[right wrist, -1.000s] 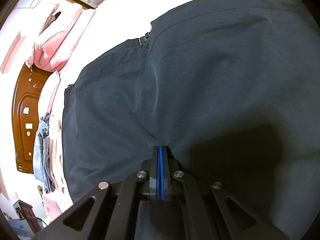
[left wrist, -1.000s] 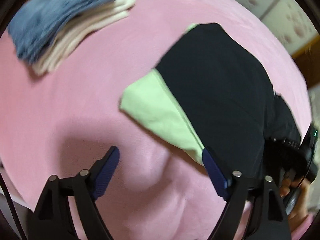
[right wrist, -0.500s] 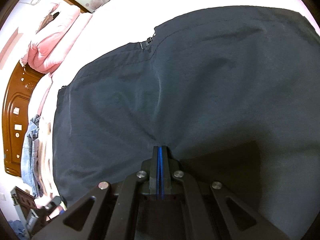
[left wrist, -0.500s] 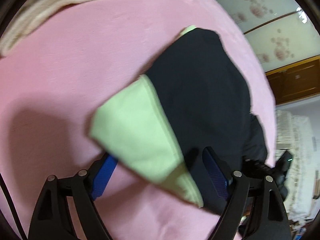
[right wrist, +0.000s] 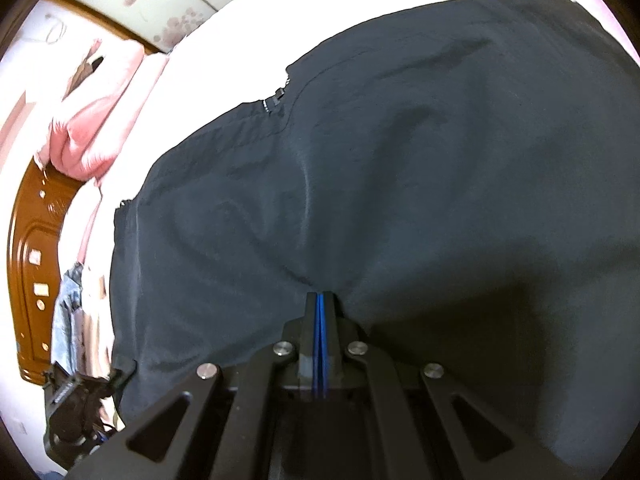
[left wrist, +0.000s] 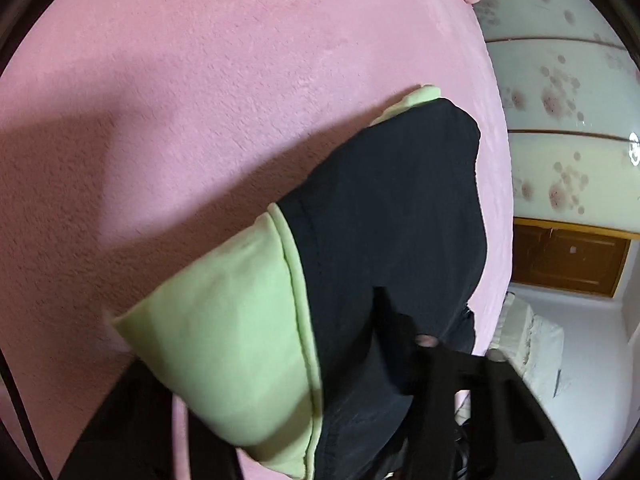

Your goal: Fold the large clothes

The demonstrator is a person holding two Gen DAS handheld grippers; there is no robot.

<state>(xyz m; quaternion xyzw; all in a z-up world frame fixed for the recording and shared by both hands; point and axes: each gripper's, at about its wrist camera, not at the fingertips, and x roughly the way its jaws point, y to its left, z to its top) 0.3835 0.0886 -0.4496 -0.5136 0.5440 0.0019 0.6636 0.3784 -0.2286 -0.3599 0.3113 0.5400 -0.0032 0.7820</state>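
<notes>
A large black garment (left wrist: 392,216) with a light green lining (left wrist: 224,336) lies on the pink bed cover (left wrist: 200,100). In the left wrist view the green corner drapes over my left gripper (left wrist: 280,420), hiding its fingertips; only the black arms show beside the cloth. In the right wrist view the black garment (right wrist: 360,160) fills the frame and my right gripper (right wrist: 321,300) is shut on a pinch of it, blue pads pressed together, with creases fanning out from the pinch. The left gripper also shows at the lower left of the right wrist view (right wrist: 76,404).
Pink bedding (right wrist: 96,128) is piled by the wooden headboard (right wrist: 32,240). A stack of folded clothes, denim among them (right wrist: 68,312), lies beside the garment. A floral wall panel (left wrist: 560,120) and a wooden door (left wrist: 568,256) stand beyond the bed's edge.
My left gripper has moved forward under the green corner, which now covers its fingertips; the folded stack left its view. My right gripper stays shut on the black cloth, and its view has shifted slightly.
</notes>
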